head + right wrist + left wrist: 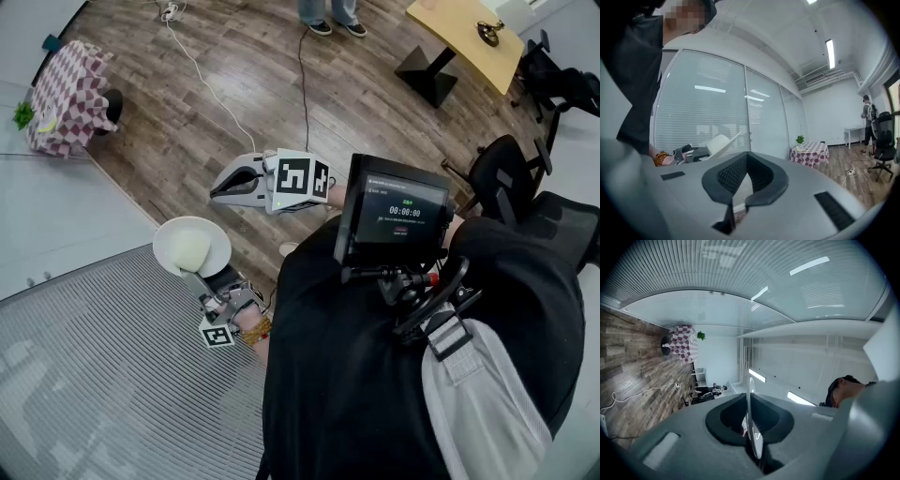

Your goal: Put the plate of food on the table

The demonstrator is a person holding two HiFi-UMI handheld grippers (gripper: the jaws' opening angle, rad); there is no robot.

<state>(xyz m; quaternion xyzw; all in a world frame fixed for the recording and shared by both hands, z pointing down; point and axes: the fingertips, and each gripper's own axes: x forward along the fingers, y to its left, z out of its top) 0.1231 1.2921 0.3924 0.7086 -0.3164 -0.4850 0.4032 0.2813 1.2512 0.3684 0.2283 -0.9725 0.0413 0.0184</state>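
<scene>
A white plate (166, 246) carrying a pale bun (192, 249) is held level by its rim in my left gripper (201, 281), low at the left beside a glass wall. The left gripper view has the plate (751, 418) edge-on, clamped between the jaws. From the right gripper view the plate (723, 143) and the left gripper (686, 151) show at left. My right gripper (217, 190) hangs over the wooden floor, jaws together with nothing held. A small table with a checked cloth (66, 98) and a green plant stands far off at upper left, and shows again as the checked table (809, 153).
A glass wall with blinds (103, 375) runs along the left. A white cable (202, 75) and a black cable (302, 66) cross the floor. A wooden table (464, 33), black office chairs (506, 169) and a standing person's shoes (333, 26) are at the top and right.
</scene>
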